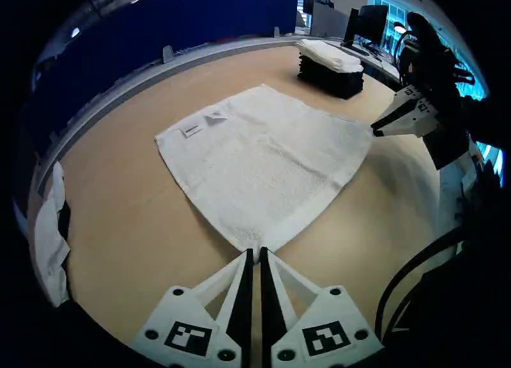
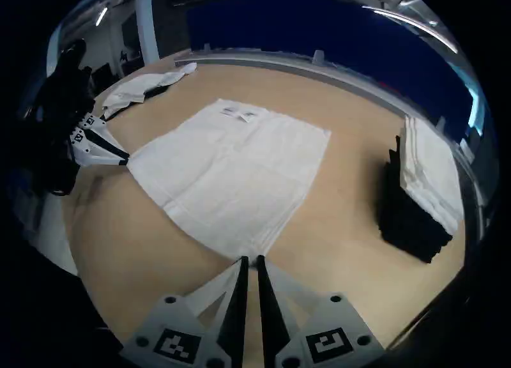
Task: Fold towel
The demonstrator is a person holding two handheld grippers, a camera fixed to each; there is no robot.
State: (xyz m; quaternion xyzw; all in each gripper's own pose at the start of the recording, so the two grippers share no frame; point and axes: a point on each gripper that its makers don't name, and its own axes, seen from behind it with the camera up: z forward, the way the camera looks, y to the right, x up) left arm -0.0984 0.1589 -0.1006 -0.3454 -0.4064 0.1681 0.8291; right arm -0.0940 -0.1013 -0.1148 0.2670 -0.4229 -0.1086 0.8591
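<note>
The white towel [image 1: 262, 157] is lying flat on the tabletop [image 1: 128, 240], spreading ahead of both tips. The left hand-held gripper [image 1: 255, 256] and right hand-held gripper [image 2: 249, 266] are each clenching an adjacent near corner. Lifting both evenly and carrying them forward to the far edge is likely what is keeping the fold square.

tan table [image 1: 128, 195] with a spread white towel [image 1: 262, 157], a dark folded stack [image 1: 329, 80], a crumpled white cloth [image 1: 48, 240]
</note>
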